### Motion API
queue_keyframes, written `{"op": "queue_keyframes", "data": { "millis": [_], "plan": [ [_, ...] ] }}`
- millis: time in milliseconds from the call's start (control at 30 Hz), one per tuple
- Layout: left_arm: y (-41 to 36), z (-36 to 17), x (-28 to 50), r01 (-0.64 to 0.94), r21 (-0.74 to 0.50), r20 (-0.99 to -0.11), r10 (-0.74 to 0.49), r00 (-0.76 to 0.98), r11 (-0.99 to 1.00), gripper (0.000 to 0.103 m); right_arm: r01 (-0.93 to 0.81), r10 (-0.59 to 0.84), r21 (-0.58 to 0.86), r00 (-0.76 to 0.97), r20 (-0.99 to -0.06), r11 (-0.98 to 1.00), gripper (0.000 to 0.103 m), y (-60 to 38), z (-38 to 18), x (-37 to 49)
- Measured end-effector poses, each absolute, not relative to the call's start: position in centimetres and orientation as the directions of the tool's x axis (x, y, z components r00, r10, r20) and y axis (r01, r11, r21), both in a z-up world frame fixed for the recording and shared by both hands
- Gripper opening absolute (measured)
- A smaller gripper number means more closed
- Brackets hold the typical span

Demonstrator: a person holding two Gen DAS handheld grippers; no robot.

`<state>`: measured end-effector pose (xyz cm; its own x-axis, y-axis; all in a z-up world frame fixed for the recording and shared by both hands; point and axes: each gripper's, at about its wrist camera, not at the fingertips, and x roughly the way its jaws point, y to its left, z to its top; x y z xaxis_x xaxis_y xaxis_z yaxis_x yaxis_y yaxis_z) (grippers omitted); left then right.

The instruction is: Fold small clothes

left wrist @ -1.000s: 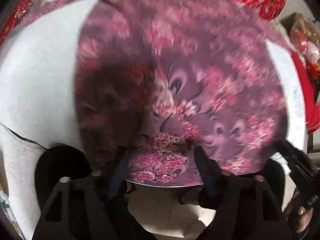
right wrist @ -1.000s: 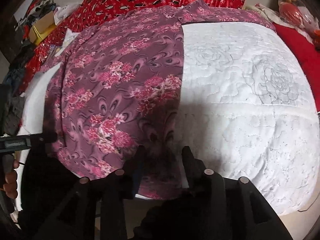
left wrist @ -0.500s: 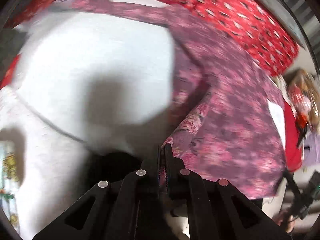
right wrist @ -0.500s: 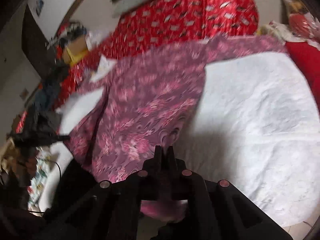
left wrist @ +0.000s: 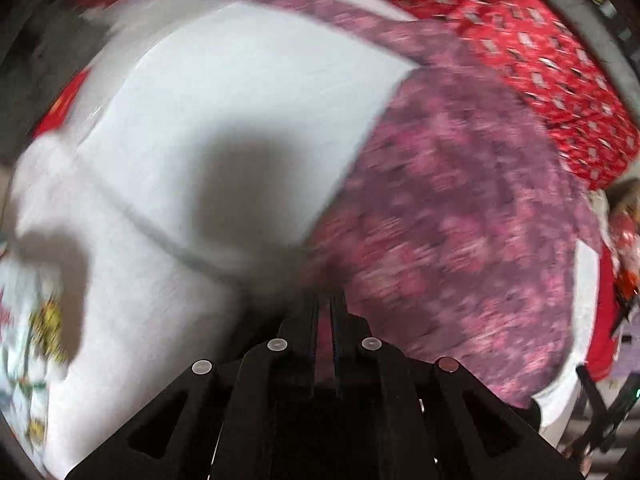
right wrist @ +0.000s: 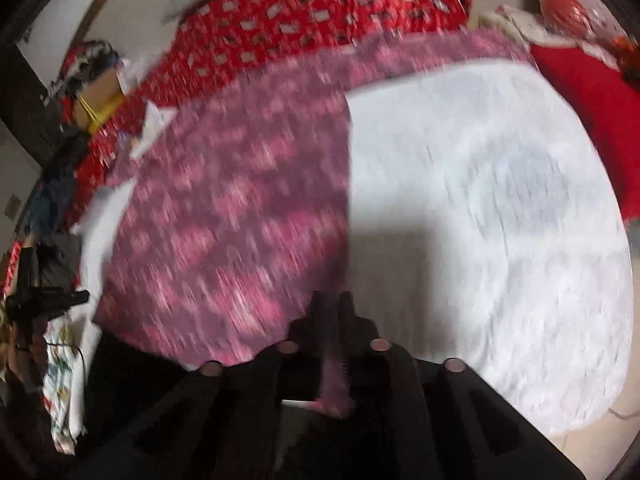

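Note:
A purple garment with pink flowers (left wrist: 452, 216) lies spread on a white quilted cover (left wrist: 224, 120). In the left wrist view it fills the right half, and my left gripper (left wrist: 325, 300) is shut on its near left corner. In the right wrist view the garment (right wrist: 240, 216) covers the left half of the cover (right wrist: 500, 220). My right gripper (right wrist: 333, 300) is shut on the garment's near right corner, with a strip of cloth hanging between the fingers. Both views are blurred by motion.
A red patterned bedspread (right wrist: 320, 12) lies behind the garment. A red cloth (right wrist: 592, 92) sits at the right. Boxes and clutter (right wrist: 92, 88) stand at the far left. A printed white cloth (left wrist: 28, 332) hangs at the left edge.
Both grippers closed on the garment's near hem corners a second ago and have since lifted and moved, swinging the views. The garment's near edge has shifted with them.

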<state>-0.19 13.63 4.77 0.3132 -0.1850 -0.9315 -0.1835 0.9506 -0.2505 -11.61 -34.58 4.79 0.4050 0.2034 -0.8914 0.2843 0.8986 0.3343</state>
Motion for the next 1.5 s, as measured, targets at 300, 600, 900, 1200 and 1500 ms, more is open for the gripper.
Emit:
{"op": "queue_keyframes", "data": {
  "millis": [300,600,900,1200,1500],
  "plan": [
    [4.9,1.4,4.1,-0.065,-0.131,-0.966,-0.113,0.231,0.989,0.012,0.172,0.128,0.174,0.252,-0.959,0.97,0.027,-31.0,-1.3,-4.1],
    [-0.2,7.8,8.4,0.074,-0.147,-0.907,-0.164,0.388,0.986,0.034,0.557,0.066,0.362,0.479,-0.875,0.747,0.04,-50.0,1.9,-1.6],
    [-7.7,4.1,16.7,0.138,-0.16,-0.885,-0.204,0.419,0.977,0.037,0.793,-0.105,0.546,0.588,-0.802,0.271,0.051,-69.0,-5.0,0.4],
    [-13.6,-0.2,22.6,0.196,-0.17,-0.848,-0.245,0.471,0.966,0.038,0.811,-0.136,0.521,0.567,-0.813,0.267,0.051,-74.1,-9.1,7.8],
    [-9.8,0.2,25.0,0.075,-0.184,-0.798,-0.193,0.57,0.98,0.042,0.855,-0.346,0.405,0.505,-0.79,0.324,0.01,-74.3,-3.1,4.3]
  ]
}}
